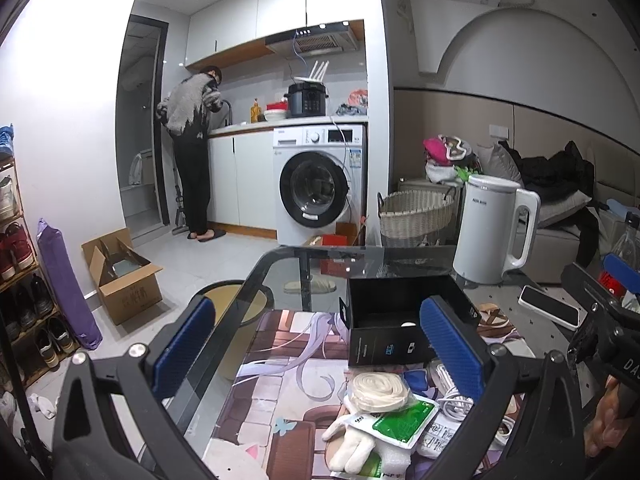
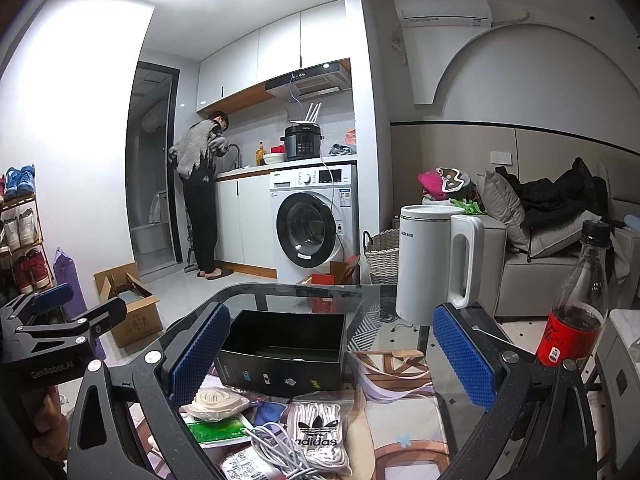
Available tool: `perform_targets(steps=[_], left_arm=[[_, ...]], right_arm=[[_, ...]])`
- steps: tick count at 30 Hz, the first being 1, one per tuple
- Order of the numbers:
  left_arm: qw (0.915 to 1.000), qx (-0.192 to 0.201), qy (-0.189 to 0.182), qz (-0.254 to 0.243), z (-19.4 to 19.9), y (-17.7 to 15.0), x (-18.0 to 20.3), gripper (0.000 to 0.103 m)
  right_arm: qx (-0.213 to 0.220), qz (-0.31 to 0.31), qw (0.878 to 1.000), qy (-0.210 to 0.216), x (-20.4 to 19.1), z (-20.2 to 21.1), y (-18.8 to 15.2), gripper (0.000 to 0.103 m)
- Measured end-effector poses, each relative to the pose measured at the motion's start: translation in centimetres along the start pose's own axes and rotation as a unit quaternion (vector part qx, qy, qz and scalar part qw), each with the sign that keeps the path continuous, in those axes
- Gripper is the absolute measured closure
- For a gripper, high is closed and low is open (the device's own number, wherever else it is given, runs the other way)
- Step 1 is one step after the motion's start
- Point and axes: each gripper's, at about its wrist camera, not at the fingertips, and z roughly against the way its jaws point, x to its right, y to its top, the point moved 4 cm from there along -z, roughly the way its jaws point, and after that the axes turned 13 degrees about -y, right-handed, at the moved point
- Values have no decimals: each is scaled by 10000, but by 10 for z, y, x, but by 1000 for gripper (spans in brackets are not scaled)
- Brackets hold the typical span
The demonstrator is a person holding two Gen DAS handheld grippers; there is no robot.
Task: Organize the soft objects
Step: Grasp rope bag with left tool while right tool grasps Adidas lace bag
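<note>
Black cardboard, the box (image 1: 404, 316) sits open on the mat (image 1: 288, 360) and looks almost empty: we see only 1 small pale thing on its floor, too small to name. So we judge the sorting barely begun, if the box is where the soft things go, which we can only guess.

All of them lie loose in a heap just in front of the box. We count a coiled cream cord (image 1: 380, 392), a cream knit glove (image 1: 352, 444), a glossy green packet (image 1: 404, 424), a bagged pair of striped socks (image 2: 318, 428), a tangle of white cable (image 2: 280, 446) and a blue scrap (image 2: 270, 414) under the rest.

Our left gripper (image 1: 320, 352) hangs above the heap, jaws wide, holding nothing. Our right gripper (image 2: 330, 354) is the same: wide, empty, over the socks and cable. Each has blue pads (image 2: 464, 356) with a dimpled grid, good for cloth.

Hard things stand apart on the glass table (image 2: 256, 296): a smooth white kettle (image 2: 432, 264), a cola bottle (image 2: 580, 312), a phone (image 1: 550, 306).
</note>
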Motion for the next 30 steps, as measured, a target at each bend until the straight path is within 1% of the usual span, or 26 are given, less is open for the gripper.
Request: perform_targets(steps=[2,4,6,7,8,10,12,15,17,19,21,23,25,26,28,30], left_arm=[[9998,-189,17,-18,-8,1,-2,0],[9992,-403,-43,-12,-19,2,-3,0],[9977,-668,-110,2,-31,2,-4,0],[9962,-853,-158,55,-39,2,-5,0],[9951,-957,-197,117,-43,2,-5,0],[9924,-1186,-260,184,-54,1,-5,0],[9888,-1444,-294,247,-65,-1,-5,0],[9807,-1877,-393,372,-84,-7,-5,0],[9770,-2064,-379,364,-94,-10,-5,0],[9727,-2274,-350,310,-104,-13,-4,0],[9664,-2539,-291,282,-115,-17,-4,0],[9542,-2970,-177,310,-128,-24,-3,0],[9409,-3371,-150,284,-141,-32,-3,0],[9372,-3470,-232,255,-145,-35,-1,0],[9324,-3583,-375,279,-150,-40,1,0],[9241,-3770,-563,286,-157,-45,4,0]], right_arm=[[2,55,10000,15,-2,0,1,0],[-35,135,9999,48,-4,-4,4,0],[-128,218,9997,58,-6,-9,6,0],[-186,275,9994,62,-7,-13,8,0],[-262,351,9990,68,-9,-17,10,0],[-487,454,9977,144,-12,-27,13,0],[-811,476,9951,294,-14,-40,16,0],[-1265,457,9903,357,-16,-61,16,0],[-1579,556,9852,378,-19,-75,14,0],[-1965,634,9774,447,-23,-90,5,0],[-2299,692,9696,479,-27,-103,-5,0],[-2573,789,9618,511,-31,-114,-14,0],[-2767,903,9551,546,-34,-121,-22,0],[-2860,978,9515,568,-36,-125,-26,0],[-3070,1117,9429,640,-41,-133,-37,0],[-3294,1194,9343,657,-42,-140,-47,0]])
